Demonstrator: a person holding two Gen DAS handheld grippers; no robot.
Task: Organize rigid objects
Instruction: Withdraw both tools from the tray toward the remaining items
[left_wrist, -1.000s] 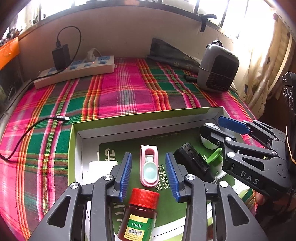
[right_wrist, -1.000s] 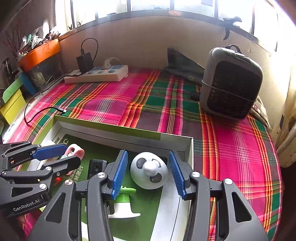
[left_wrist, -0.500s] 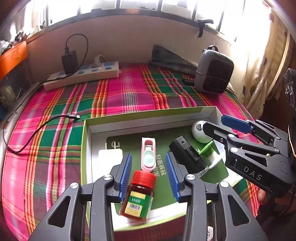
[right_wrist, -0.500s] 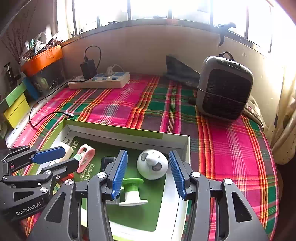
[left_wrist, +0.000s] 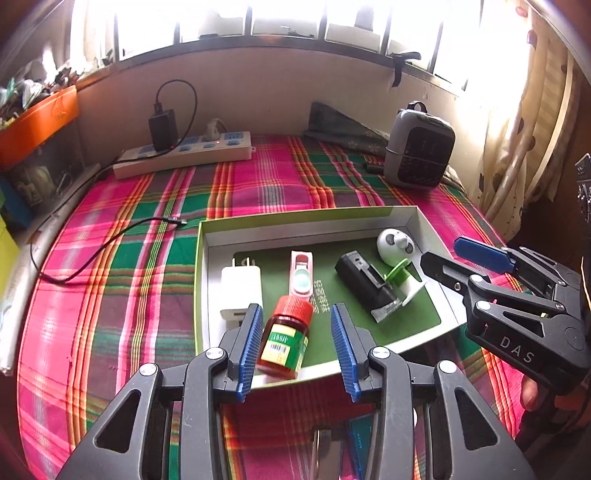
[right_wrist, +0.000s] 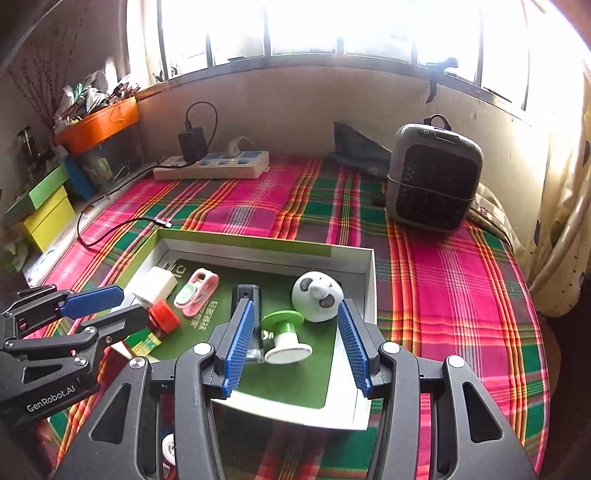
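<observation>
- The task's things lie gathered in the shallow green-edged box (left_wrist: 201, 280) on the plaid-covered bench (left_wrist: 122, 288): a white charger (left_wrist: 241, 286), a pink clip case (left_wrist: 301, 274), a black block (left_wrist: 364, 282), a green-and-white spool (left_wrist: 400, 278) lying on its side and touching the block, and a panda-faced ball (left_wrist: 393, 242) in the far right corner.
- The red-capped bottle (left_wrist: 286, 338) lies on its side just inside the box's near edge, cap pointing inward.
- The left hand-held gripper (left_wrist: 297, 345) hangs above that bottle with its jaws moderately wide. The bottle sits between the blue pads, but clear space shows on both sides, so it is not held.
- The right hand-held gripper (right_wrist: 297, 343) is likewise apart and empty; the spool shows between its pads in its own view, untouched.
- Judged from the layout, the gathering step looks finished or nearly so — every loose item in view is already in the box.
- A small white round thing (right_wrist: 168, 448) shows at the bottom of the right view, outside the box and beneath the gripper. What it is cannot be told.
- If that piece belongs to the set, the next move calls for lowering one gripper over it and closing squarely. Otherwise, standing the bottle upright would need a grip across its body — not its cap.
</observation>
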